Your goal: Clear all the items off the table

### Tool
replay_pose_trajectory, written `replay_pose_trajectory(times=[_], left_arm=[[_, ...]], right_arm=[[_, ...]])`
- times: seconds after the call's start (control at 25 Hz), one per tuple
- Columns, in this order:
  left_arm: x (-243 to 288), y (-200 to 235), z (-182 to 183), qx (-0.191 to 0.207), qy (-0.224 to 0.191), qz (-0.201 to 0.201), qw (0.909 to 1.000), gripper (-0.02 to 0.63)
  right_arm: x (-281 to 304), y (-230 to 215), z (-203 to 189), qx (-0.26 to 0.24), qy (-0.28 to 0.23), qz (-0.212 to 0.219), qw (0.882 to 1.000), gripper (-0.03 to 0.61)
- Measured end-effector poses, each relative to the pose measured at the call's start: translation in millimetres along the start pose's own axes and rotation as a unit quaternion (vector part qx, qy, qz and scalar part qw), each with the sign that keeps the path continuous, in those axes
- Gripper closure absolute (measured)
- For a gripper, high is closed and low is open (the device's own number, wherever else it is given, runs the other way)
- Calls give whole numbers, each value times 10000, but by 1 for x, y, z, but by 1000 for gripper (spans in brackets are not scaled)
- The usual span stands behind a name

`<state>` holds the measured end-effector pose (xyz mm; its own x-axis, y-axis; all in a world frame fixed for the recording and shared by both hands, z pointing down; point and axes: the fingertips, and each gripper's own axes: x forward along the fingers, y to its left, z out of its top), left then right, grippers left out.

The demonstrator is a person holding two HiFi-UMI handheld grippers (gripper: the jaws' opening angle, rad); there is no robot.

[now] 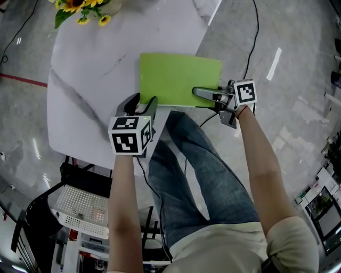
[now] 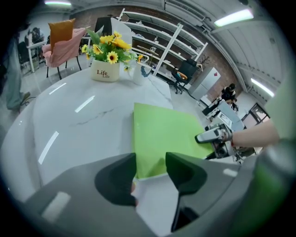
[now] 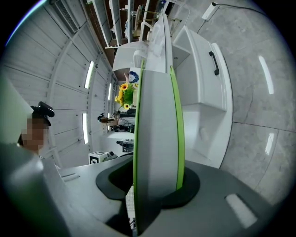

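Sheet (image 1: pixel 176 77) pinched by level right gripper (image 1: pixel 196 92); left gripper (image 1: pixel 141 104) tilted down, fingers (image 2: pixel 115 178) apart.

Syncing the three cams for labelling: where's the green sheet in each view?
Head view: green sheet lies flat at the centre, on the white table, with the right gripper on its near right edge.
Left gripper view: centre-right, near corner showing between the open jaws.
Right gripper view: edge-on down the centre, clamped between the jaws.
Shared landmark: sunflowers, at the table's far end.
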<state>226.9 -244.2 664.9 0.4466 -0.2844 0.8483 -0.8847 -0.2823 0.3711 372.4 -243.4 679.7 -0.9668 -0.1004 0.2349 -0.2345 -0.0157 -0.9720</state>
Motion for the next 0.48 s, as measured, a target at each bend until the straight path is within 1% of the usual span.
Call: replay_pose_trajectory(times=[0.16, 0.48], left_arm=[[-13, 0, 1, -153, -172, 11, 9997, 411], [-43, 4, 1, -372, -451, 118, 9982, 419]], right_arm=[[3, 15, -2, -38, -91, 100, 9999, 443], [12, 37, -10, -143, -29, 182, 9997, 443]])
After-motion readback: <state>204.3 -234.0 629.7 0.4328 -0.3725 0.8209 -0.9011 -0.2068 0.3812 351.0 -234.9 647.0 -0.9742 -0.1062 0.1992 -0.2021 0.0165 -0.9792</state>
